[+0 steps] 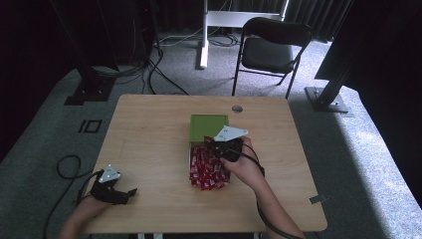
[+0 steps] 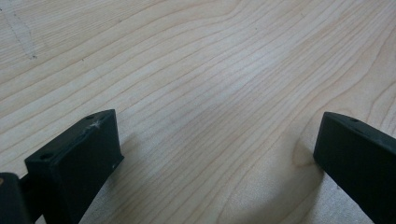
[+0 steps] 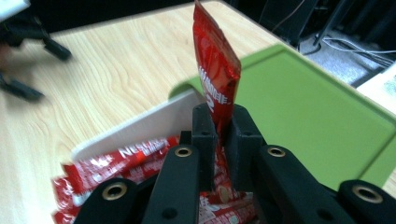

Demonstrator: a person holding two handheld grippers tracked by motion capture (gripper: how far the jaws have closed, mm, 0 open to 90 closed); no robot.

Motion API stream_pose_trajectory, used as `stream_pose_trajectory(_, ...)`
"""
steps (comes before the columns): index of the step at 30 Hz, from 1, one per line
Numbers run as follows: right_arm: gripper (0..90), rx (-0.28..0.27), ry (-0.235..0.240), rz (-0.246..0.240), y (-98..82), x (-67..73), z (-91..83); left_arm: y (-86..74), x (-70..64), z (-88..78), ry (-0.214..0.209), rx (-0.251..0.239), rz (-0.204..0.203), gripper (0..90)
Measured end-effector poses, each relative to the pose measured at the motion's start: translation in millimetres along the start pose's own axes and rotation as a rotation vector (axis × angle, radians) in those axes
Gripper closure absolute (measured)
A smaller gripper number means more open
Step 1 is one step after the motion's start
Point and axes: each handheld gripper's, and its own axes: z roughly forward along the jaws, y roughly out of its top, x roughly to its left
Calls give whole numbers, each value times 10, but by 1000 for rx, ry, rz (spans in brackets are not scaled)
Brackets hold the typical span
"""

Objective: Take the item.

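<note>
A: Where's the red sachet (image 3: 215, 70)?

B: Centre of the right gripper view, upright, with the right gripper (image 3: 219, 135) clamped on its lower end. Below, at lower left, lies a pile of sachets (image 3: 116, 161) in a white box (image 3: 140, 123); a green lid (image 3: 303, 116) fills the right.

A: And the high view?

B: There the sachet is hidden by the right gripper (image 1: 224, 145) mid-desk (image 1: 149, 129). The left gripper (image 1: 130, 193) sits lower left; its own view shows jaws wide apart over bare wood.

Bare table (image 2: 210, 93) lay between the left jaws; ahead of the right jaws, a green tray (image 3: 303, 116) blocked.
</note>
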Motion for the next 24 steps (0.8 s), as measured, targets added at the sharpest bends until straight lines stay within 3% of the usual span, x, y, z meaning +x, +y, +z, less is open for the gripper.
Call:
stream_pose_trajectory(5, 832, -29, 21, 18, 62, 3, -130, 0, 0, 0, 0, -1, 0, 15)
stream_pose_trajectory(6, 832, -60, 27, 26, 92, 1, -217, 0, 0, 0, 0, 0, 0, 15)
stream_pose_trajectory(17, 832, -182, 45, 79, 187, -72, -638, 0, 0, -1, -1, 1, 0, 15)
stream_pose_trajectory(24, 832, -225, -28, 91, 193, -189, -856, 1, 1, -1, -1, 1, 1, 15)
